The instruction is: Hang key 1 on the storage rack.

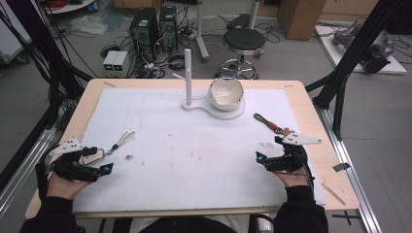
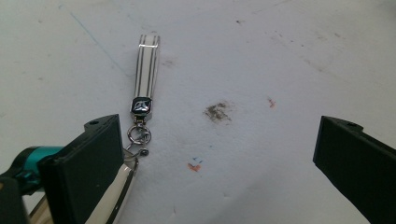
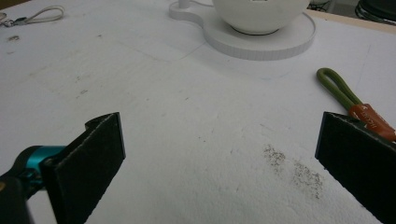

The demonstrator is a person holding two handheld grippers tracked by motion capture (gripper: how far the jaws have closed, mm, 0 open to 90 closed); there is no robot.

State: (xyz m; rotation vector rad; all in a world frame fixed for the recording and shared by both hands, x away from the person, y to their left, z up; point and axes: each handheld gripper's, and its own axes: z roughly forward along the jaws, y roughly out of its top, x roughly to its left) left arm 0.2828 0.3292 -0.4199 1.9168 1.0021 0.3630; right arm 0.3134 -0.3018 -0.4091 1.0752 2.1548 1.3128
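while both grippers rest open near the table's front edge, nothing is held.
the left gripper (image 1: 97, 162) has its jaws spread beside the white strap keychain (image 2: 145, 65); the right gripper (image 1: 267, 149) gapes beside the green strap keychain (image 3: 343, 95). judging from this, a clean pick means centring a strap between the pads, low to the white mat (image 1: 194, 145), before closing. the bowl (image 1: 226, 92) sits on its stand (image 1: 194, 104) at the back.

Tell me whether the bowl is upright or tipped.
Tipped. In the high view the bowl leans on its white stand, its opening turned toward the person so the inside shows. It looks empty.
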